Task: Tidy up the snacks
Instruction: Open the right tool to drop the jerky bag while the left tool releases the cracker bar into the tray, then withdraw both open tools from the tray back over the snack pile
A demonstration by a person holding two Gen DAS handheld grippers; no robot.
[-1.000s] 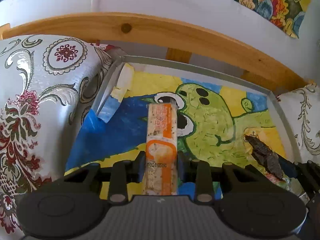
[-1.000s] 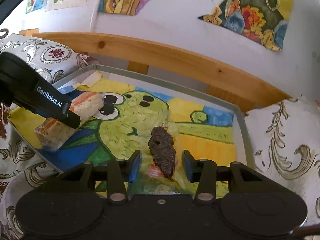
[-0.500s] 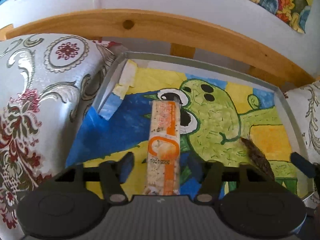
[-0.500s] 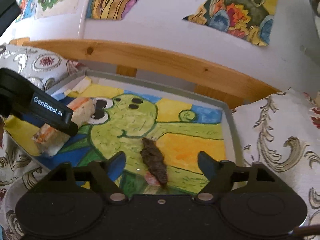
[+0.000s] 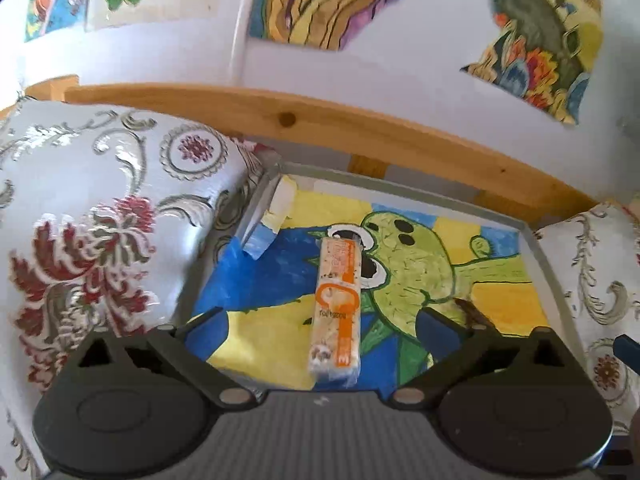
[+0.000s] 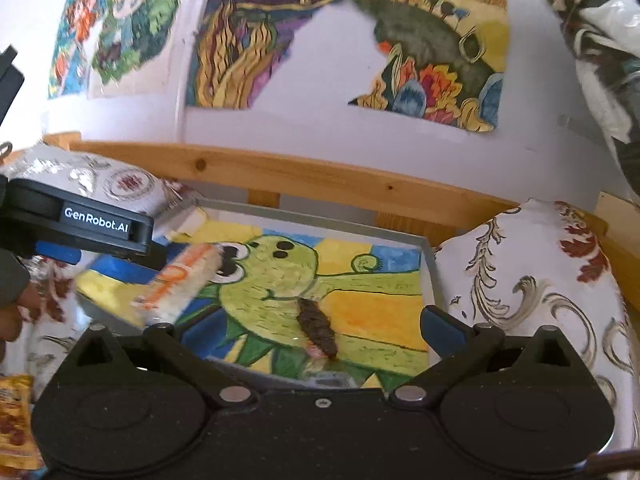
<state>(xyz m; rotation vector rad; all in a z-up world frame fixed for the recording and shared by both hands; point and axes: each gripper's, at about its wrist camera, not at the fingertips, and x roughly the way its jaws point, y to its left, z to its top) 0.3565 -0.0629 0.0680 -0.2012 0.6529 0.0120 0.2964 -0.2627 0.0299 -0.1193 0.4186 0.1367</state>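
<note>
Snacks lie side by side in the grey tray [image 5: 536, 248], which suggests it serves as the collecting spot: the orange-and-white bar [image 5: 338, 304] rests lengthwise on the frog drawing [image 5: 404, 268], and the dark brown snack [image 6: 316, 326] sits well to its right. The left gripper [image 5: 320, 320] is spread wide around the bar without touching it, and the right gripper [image 6: 304, 328] likewise stands released, both holding nothing. The left gripper's side reads "GenRobot.AI"; the bar's print is too blurred to read. A yellow packet [image 6: 14, 420] waits outside the tray, likely 1 more to sort.
</note>
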